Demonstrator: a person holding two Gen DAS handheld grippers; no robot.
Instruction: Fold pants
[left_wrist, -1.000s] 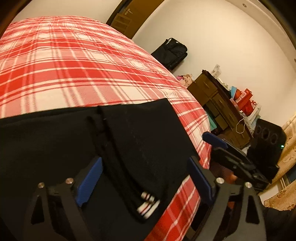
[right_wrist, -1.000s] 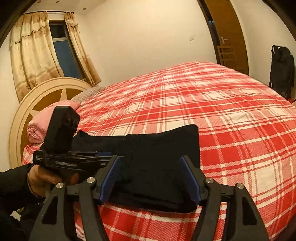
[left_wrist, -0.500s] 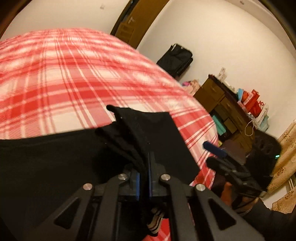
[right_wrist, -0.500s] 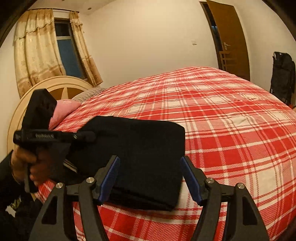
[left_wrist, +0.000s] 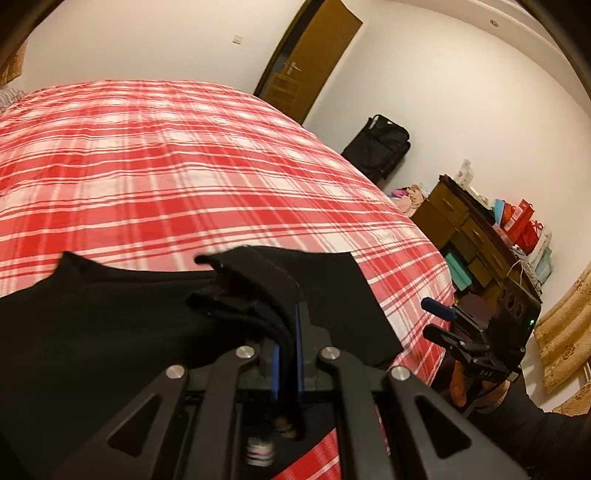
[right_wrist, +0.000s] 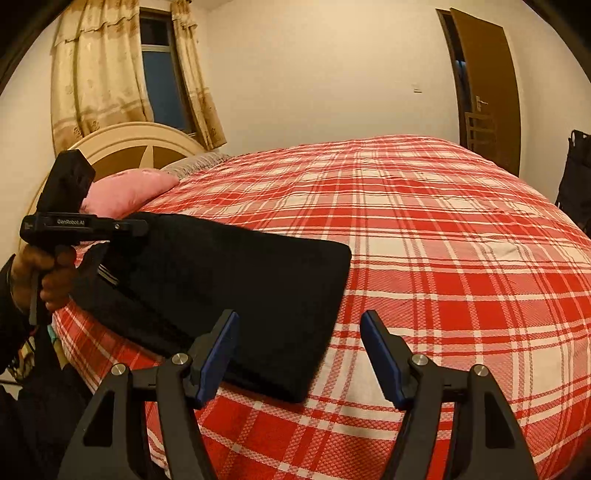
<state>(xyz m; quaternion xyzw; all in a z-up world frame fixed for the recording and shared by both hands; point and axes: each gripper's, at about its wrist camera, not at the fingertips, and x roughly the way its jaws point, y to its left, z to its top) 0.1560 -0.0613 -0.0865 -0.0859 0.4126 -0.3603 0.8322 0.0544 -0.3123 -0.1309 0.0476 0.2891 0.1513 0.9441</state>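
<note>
Black pants (right_wrist: 236, 280) lie folded on the red plaid bed (right_wrist: 443, 229) near its front edge. My left gripper (left_wrist: 286, 347) is shut on a bunched end of the pants (left_wrist: 255, 291) and lifts that end off the bed. It also shows in the right wrist view (right_wrist: 125, 227), at the left end of the pants. My right gripper (right_wrist: 299, 354) is open and empty, just above the bed at the near right corner of the pants. It shows in the left wrist view (left_wrist: 439, 310) beyond the bed edge.
A pink pillow (right_wrist: 129, 188) and a cream headboard (right_wrist: 140, 147) are at the bed's head. A black suitcase (left_wrist: 380, 147), a wooden dresser (left_wrist: 469, 236) with red bags (left_wrist: 521, 225), a brown door (left_wrist: 314, 55) and a curtained window (right_wrist: 162, 70) stand around the room.
My left gripper closed on the pants' end and has lifted it. My right gripper stayed open and drew back to the right, off the pants.
</note>
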